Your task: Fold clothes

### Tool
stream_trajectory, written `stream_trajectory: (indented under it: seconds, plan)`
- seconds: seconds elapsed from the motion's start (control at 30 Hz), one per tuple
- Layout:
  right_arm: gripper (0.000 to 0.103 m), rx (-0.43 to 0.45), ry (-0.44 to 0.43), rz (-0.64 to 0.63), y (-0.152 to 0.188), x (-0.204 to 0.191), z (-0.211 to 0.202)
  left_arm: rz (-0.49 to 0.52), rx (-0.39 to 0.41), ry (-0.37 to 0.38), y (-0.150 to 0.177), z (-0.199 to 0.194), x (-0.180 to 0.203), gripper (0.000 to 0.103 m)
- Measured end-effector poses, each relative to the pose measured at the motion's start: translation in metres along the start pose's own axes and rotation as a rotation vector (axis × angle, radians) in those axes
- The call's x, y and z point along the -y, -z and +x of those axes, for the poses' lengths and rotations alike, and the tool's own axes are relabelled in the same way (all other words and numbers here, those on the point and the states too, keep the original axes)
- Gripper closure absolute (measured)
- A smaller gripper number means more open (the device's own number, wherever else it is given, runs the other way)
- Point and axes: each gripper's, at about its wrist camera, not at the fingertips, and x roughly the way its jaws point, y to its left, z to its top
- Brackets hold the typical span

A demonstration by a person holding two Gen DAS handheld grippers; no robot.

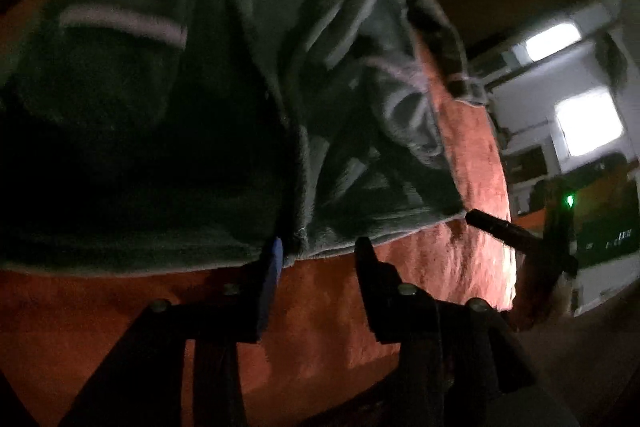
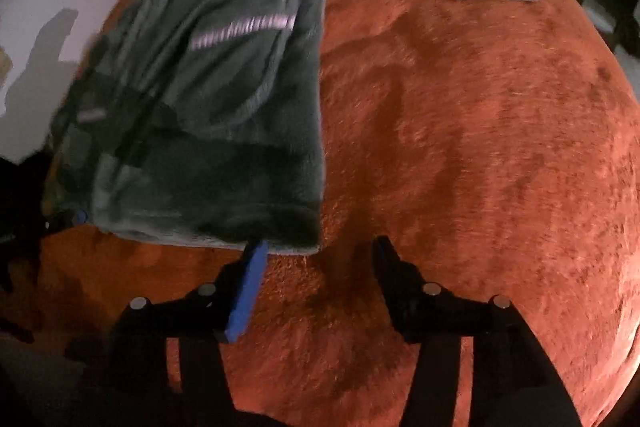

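2 hand-held grippers, L (image 1: 318, 247), R (image 2: 320, 247), 1 green garment (image 2: 224, 115)

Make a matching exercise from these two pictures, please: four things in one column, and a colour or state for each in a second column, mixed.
Things
1. garment
2. blanket
3. stripe
4. right gripper

Colour or state
a. orange-red, fuzzy, lies under everything
b. pale, runs across the fabric
c. open, nothing between the fingers
d. grey-green, spread on the blanket

Pairs: 1-d, 2-a, 3-b, 4-c
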Motion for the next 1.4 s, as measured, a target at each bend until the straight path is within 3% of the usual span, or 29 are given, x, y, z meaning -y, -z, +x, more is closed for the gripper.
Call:
stream_trajectory:
  seconds: [0.1, 0.13, 0.2, 0.33, 0.43, 0.53, 0.67, 0.8, 0.9, 1.0, 1.1, 1.13, 1.2, 1.3, 1.4]
  plan:
    - [0.049, 0.067, -0.023, 0.032, -0.006, 0.011, -0.023, 0.102, 0.081, -0.058, -0.022, -0.031, 0.005, 0.064]
    - [0.049, 0.093, -0.020, 0.037, -0.007, 0.010, -0.031, 0.124, 0.123, -0.082, -0.042, -0.039, 0.006, 0.063]
    - [0.049, 0.133, -0.015, 0.039, -0.012, 0.004, -0.041, 0.150, 0.170, -0.097, -0.086, -0.045, 0.009, 0.051]
    - [0.049, 0.144, -0.015, 0.022, -0.055, -0.015, -0.027, 0.179, 0.134, -0.096, -0.198, 0.004, 0.028, 0.049]
    - [0.049, 0.126, -0.036, -0.011, -0.081, -0.036, -0.005, 0.089, 0.123, -0.100, -0.267, 0.056, 0.035, 0.049]
    - [0.049, 0.109, -0.062, -0.008, -0.090, -0.048, 0.011, 0.036, 0.075, -0.112, -0.323, 0.106, 0.030, 0.049]
    - [0.049, 0.095, -0.075, -0.017, -0.089, -0.053, 0.017, -0.039, 0.091, -0.139, -0.381, 0.153, 0.015, 0.049]
    - [0.049, 0.094, -0.051, -0.019, -0.089, -0.045, 0.017, 0.008, 0.105, -0.140, -0.407, 0.174, 0.026, 0.049]
    - [0.049, 0.092, -0.037, 0.006, -0.089, -0.033, 0.018, 0.169, 0.143, -0.185, -0.411, 0.181, 0.057, 0.049]
    - [0.049, 0.078, -0.026, 0.034, -0.086, -0.023, 0.021, 0.351, 0.185, -0.426, -0.405, 0.201, 0.092, 0.049]
    - [0.049, 0.060, -0.008, 0.045, -0.083, -0.017, 0.025, 0.432, 0.173, -0.524, -0.401, 0.224, 0.109, 0.049]
    - [0.049, 0.055, 0.006, 0.042, -0.083, -0.017, 0.027, 0.443, 0.170, -0.557, -0.400, 0.229, 0.109, 0.051]
    - [0.049, 0.053, 0.021, 0.044, -0.082, -0.015, 0.028, 0.465, 0.164, -0.620, -0.399, 0.240, 0.109, 0.092]
    - [0.049, 0.063, 0.033, 0.058, -0.082, -0.012, 0.029, 0.399, 0.206, -0.625, -0.405, 0.227, 0.096, 0.093]
    - [0.049, 0.060, 0.034, 0.058, -0.078, -0.009, 0.033, 0.307, 0.249, -0.573, -0.418, 0.192, 0.069, 0.093]
